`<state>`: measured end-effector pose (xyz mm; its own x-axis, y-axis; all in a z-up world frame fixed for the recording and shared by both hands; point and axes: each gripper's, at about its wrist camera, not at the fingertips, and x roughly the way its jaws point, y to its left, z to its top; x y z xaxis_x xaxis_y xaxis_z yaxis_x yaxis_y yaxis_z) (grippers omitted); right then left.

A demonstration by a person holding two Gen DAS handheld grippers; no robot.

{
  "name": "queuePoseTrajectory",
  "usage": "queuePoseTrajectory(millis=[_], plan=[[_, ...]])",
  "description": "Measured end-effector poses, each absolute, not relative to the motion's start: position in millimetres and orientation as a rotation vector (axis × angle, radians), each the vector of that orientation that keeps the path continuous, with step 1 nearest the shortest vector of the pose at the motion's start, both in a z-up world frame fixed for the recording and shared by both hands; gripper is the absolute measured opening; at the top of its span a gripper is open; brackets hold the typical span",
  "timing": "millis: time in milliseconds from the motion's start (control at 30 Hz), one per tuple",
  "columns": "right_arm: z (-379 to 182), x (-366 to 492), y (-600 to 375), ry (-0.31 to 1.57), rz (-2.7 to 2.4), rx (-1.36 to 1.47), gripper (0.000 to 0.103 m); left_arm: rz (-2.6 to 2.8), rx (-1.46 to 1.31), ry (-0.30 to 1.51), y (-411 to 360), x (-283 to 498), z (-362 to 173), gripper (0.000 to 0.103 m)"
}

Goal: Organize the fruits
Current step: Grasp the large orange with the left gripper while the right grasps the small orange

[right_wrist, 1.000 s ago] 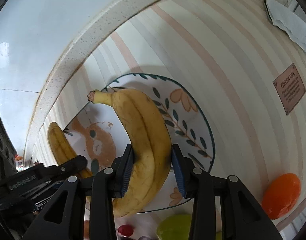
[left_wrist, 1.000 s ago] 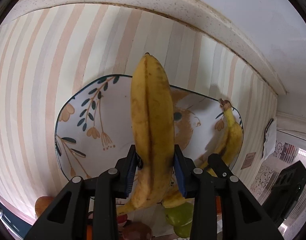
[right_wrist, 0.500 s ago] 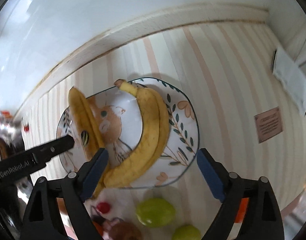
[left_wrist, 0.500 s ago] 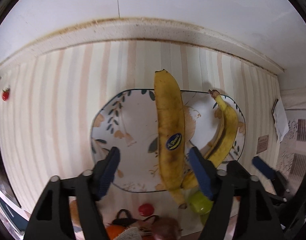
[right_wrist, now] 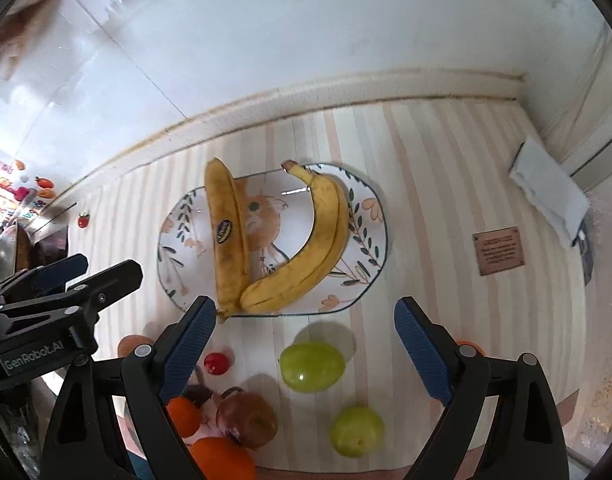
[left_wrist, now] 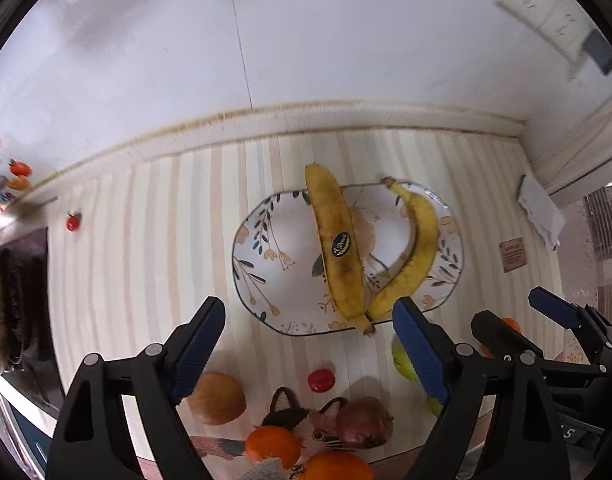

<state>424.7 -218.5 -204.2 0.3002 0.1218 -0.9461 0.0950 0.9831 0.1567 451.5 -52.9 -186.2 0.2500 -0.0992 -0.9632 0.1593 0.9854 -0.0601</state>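
Note:
Two bananas lie on the patterned plate (left_wrist: 266, 240) (right_wrist: 178, 232): a stickered one (left_wrist: 337, 248) (right_wrist: 226, 232) on the left and a curved one (left_wrist: 413, 252) (right_wrist: 309, 248) on the right, their lower ends touching. My left gripper (left_wrist: 309, 340) is open and empty, held back above the plate's near edge. My right gripper (right_wrist: 306, 344) is open and empty above two green fruits (right_wrist: 311, 366) (right_wrist: 357, 430). Each gripper shows in the other's view, the right one (left_wrist: 545, 320) and the left one (right_wrist: 66, 276).
Near the front edge lie oranges (left_wrist: 272, 446) (right_wrist: 222, 458), a brownish apple (left_wrist: 363, 422) (right_wrist: 252, 420), a peach-coloured fruit (left_wrist: 216, 398), a small red fruit (left_wrist: 321, 380) (right_wrist: 217, 363) and a cat-patterned coaster (left_wrist: 302, 424). Another orange (right_wrist: 469, 348) sits right. A folded cloth (right_wrist: 549, 188) lies by the wall.
Both grippers let go of their bananas, which now rest on the plate. Both opened wide and pulled back and up, so more of the counter and loose fruit shows.

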Motion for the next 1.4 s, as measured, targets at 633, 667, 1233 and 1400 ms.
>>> queuePoseTrajectory(millis=[633, 667, 1233, 1400], plan=[[-171, 352, -231, 1.232, 0.135, 0.289, 0.093, -0.1, 0.021, 1.262, -41, 356, -160, 0.086], [-181, 351, -233, 1.265, 0.138, 0.293, 0.093, -0.091, 0.019, 1.295, -39, 350, -172, 0.086], [-285, 327, -332, 1.437, -0.094, 0.421, 0.093, -0.077, -0.172, 1.689, -50, 283, -319, 0.089], [-306, 342, -348, 1.44, -0.146, 0.399, 0.093, -0.102, -0.17, 1.715, -67, 283, -330, 0.089]])
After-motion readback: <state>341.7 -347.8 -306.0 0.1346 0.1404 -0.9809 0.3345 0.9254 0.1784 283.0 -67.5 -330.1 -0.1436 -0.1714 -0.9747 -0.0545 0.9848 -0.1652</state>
